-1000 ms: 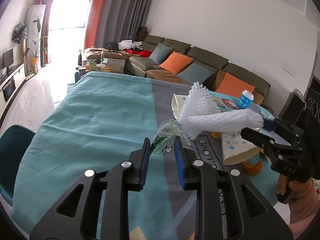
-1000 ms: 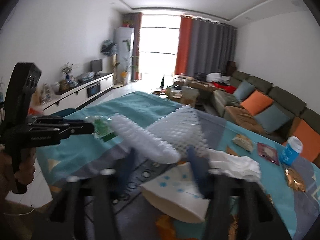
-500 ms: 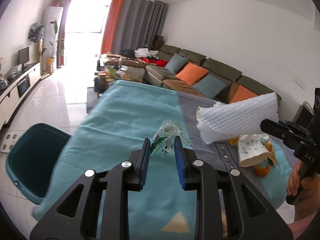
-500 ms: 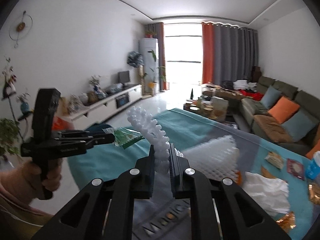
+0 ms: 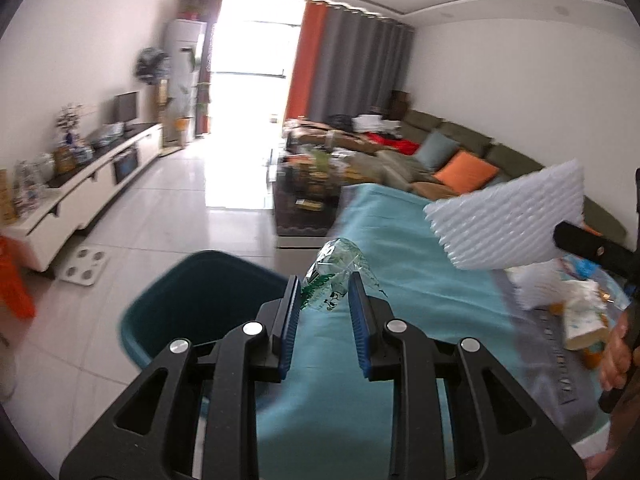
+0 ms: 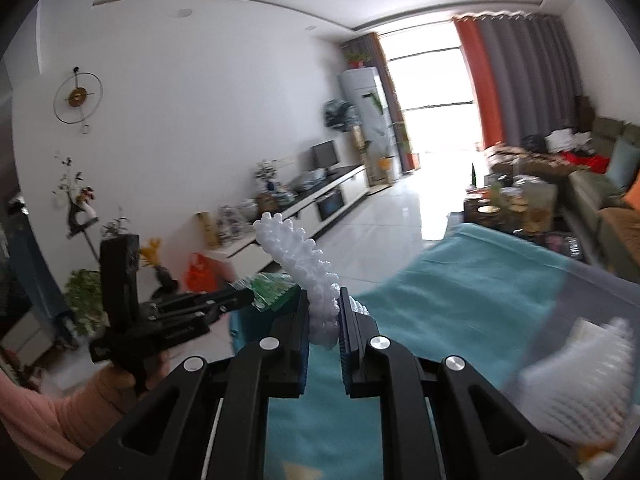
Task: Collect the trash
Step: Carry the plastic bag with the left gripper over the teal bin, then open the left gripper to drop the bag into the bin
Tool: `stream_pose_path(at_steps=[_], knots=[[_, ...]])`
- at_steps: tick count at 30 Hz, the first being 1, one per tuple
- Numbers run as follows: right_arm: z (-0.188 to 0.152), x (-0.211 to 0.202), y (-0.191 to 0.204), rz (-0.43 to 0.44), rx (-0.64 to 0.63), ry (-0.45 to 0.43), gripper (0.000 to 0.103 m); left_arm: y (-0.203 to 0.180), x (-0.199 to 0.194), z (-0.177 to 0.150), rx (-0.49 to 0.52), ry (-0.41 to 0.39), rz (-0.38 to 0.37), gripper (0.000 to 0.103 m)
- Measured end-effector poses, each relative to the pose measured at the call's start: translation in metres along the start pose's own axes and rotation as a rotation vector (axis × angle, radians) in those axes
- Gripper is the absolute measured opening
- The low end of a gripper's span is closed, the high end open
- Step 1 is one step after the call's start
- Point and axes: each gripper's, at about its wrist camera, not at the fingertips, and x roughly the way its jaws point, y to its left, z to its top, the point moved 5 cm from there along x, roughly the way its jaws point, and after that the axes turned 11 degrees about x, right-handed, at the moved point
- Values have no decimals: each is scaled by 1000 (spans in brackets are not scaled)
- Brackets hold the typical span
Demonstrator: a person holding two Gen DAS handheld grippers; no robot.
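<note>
Hand-held gripper, left [image 5: 325, 298]: blue-padded jaws clamped on a crumpled clear wrapper [image 5: 335, 276] with green print, held in the air above the left edge of the surface [image 5: 400, 280]. In the right wrist view this hand-held gripper [image 6: 240, 300] shows from the side, wrapper [image 6: 272, 286] at its tip, a hand [image 6: 124, 376] in a pink sleeve on its grip.

Hand-held gripper, right [image 6: 325, 312]: jaws have just been closing and now stand nearly together, pinched on the edge of a white foam net [image 6: 304, 264] that curls upward from between them. In the left wrist view the net [image 5: 508, 216] hangs flat in the air over the right side of the surface, its lower right corner in the black tip of the right hand-held gripper [image 5: 560, 236].

Bin [image 5: 192, 300]: dark teal, on the floor just beside the left edge of the surface.

Surface: covered with a teal and grey cloth. Near its right edge lie a second white foam piece [image 6: 580, 384] and a printed paper cup [image 5: 582, 320] on its side.
</note>
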Motion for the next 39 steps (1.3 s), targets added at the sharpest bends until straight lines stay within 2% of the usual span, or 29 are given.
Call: stream_pose_path(at_steps=[3,6,13,25,29,34,36,39], knots=[[4,31,14,57,14,49,11,30,2,-4,-26,17,43,25],[2,59,22,75,21,97,11,57,5,-9,-48,35,80,25],[-4,117,26,72,56,204,11,93,16,-27,-91,98,111,25],[-23,190,38,-7,75,329,13,102,63,-49,-130,190,118,26],[-31,208,41,-38,67,370,20,98,80,-54,-140,217,120,27],[-40,222,42,-53,78,410,24,104,103,-59,-169,242,140,37],[-39,221,42,-57,92,407,36,108,109,-61,-181,245,144,43],[-38,218,40,-58,96,398,41,109,111,-66,-195,251,160,46]])
